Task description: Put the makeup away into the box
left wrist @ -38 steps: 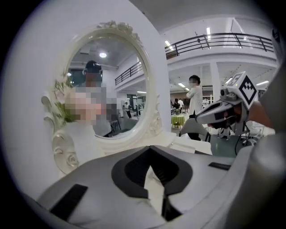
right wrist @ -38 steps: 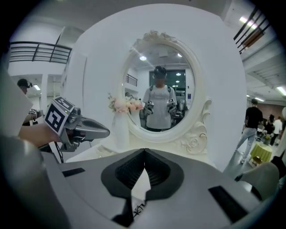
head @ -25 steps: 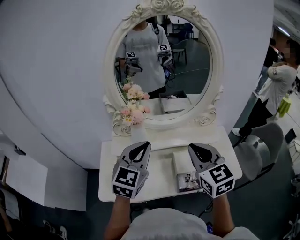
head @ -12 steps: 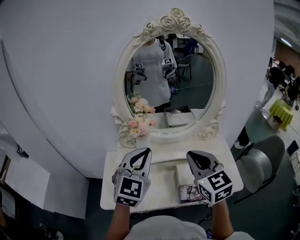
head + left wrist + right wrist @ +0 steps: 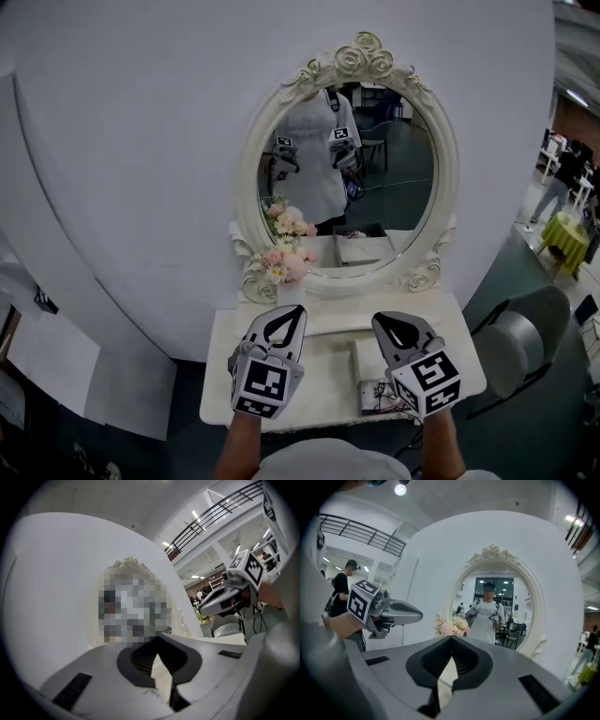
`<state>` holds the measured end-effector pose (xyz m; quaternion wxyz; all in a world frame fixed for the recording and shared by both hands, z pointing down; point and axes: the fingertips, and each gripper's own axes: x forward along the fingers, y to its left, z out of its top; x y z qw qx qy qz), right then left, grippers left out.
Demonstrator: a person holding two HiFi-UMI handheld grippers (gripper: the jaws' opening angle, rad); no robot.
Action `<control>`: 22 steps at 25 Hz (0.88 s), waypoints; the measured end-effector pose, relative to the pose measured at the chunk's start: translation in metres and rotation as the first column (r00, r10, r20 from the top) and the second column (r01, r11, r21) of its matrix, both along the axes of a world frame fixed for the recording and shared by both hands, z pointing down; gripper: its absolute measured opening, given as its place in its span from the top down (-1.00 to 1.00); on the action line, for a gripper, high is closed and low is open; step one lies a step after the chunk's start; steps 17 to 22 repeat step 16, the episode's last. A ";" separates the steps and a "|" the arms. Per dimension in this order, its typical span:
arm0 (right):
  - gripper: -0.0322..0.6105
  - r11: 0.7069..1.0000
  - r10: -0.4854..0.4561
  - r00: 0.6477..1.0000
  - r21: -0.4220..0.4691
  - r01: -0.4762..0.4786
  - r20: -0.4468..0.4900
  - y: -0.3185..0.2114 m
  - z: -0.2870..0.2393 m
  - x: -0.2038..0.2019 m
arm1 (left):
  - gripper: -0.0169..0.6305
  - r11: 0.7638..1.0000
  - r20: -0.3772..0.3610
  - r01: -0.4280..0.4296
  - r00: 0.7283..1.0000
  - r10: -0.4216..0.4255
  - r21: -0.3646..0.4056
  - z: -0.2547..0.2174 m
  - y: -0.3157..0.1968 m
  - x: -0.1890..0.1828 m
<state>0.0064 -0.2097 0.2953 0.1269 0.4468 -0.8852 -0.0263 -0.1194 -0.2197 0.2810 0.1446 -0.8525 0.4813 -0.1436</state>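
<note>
Ahead of both grippers stands a white dressing table (image 5: pixel 220 375) with an oval mirror (image 5: pixel 394 187) in a cream frame carved with roses. A bunch of pink and cream flowers (image 5: pixel 286 265) sits just beyond the tips of the left gripper (image 5: pixel 289 312), at the foot of the mirror.

The person holds the left gripper and the right gripper (image 5: pixel 382 320) side by side over the near half of the table, roughly level and pointing at the mirror. Neither leans toward anything, so this reads as a resting pose. It would fit a pause before reaching as well as one after stowing.

Between the two grippers, closer to the right one, lies a white rectangular box (image 5: pixel 367 349). Under the right gripper's inner side, at the table's near edge, sits a clear-sided tray (image 5: pixel 375 396) of small dark and red pieces, probably the makeup. The gripper partly covers it, and it is too small to tell which container is meant to receive the makeup.

Each gripper's jaws are pressed together at the tips, with nothing between them and touching nothing.
</note>
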 end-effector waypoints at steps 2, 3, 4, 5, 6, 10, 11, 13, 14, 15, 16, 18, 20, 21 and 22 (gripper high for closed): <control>0.89 1.000 0.002 1.000 0.001 -0.002 0.000 -0.001 0.000 0.000 | 0.97 1.000 0.002 -0.001 1.000 0.001 -0.004 0.002 -0.001 0.000; 0.89 1.000 0.003 1.000 0.001 -0.003 -0.001 -0.001 0.000 0.000 | 0.97 1.000 0.003 0.000 1.000 0.000 -0.006 0.003 -0.001 -0.001; 0.89 1.000 0.003 1.000 0.001 -0.003 -0.002 -0.002 0.001 0.000 | 0.97 1.000 0.004 0.001 1.000 -0.001 -0.008 0.003 -0.002 -0.001; 0.89 1.000 0.003 1.000 -0.001 -0.003 -0.004 -0.002 0.001 0.000 | 0.97 1.000 0.004 0.001 1.000 -0.001 -0.010 0.004 -0.002 -0.001; 0.89 1.000 0.002 1.000 -0.002 -0.002 -0.005 -0.003 0.002 0.000 | 0.97 1.000 0.004 0.002 1.000 -0.002 -0.012 0.005 -0.002 -0.001; 0.89 1.000 0.005 1.000 -0.007 -0.005 -0.008 -0.003 0.006 0.001 | 0.97 1.000 0.006 -0.001 1.000 0.001 -0.018 0.009 -0.003 0.000; 0.89 1.000 0.004 1.000 -0.007 -0.004 -0.006 -0.003 0.005 0.001 | 0.97 1.000 0.006 -0.001 1.000 0.001 -0.021 0.010 -0.003 0.000; 0.89 1.000 0.003 1.000 -0.005 -0.003 -0.003 -0.004 0.003 0.001 | 0.97 1.000 0.003 -0.005 1.000 0.005 -0.024 0.010 -0.005 0.000; 0.89 1.000 0.002 1.000 -0.003 -0.002 -0.003 -0.005 0.002 0.001 | 0.97 1.000 0.000 -0.008 1.000 0.008 -0.024 0.009 -0.005 0.000; 0.89 1.000 0.002 1.000 -0.002 -0.002 -0.003 -0.006 0.001 0.001 | 0.97 1.000 -0.004 -0.012 1.000 0.012 -0.025 0.009 -0.006 0.001; 0.89 1.000 0.001 1.000 0.000 -0.001 -0.003 -0.007 0.000 0.000 | 0.97 1.000 -0.008 -0.015 1.000 0.015 -0.025 0.008 -0.006 0.001; 0.89 1.000 0.001 1.000 0.000 -0.001 -0.003 -0.007 0.000 0.000 | 0.97 1.000 -0.008 -0.015 1.000 0.015 -0.025 0.008 -0.006 0.001; 0.89 1.000 0.001 1.000 0.000 -0.001 -0.003 -0.007 0.000 0.000 | 0.97 1.000 -0.008 -0.015 1.000 0.015 -0.025 0.008 -0.006 0.001; 0.89 1.000 0.001 1.000 0.000 -0.001 -0.003 -0.007 0.000 0.000 | 0.97 1.000 -0.008 -0.015 1.000 0.015 -0.025 0.008 -0.006 0.001; 0.89 1.000 0.001 1.000 0.000 -0.001 -0.003 -0.007 0.000 0.000 | 0.97 1.000 -0.008 -0.015 1.000 0.015 -0.025 0.008 -0.006 0.001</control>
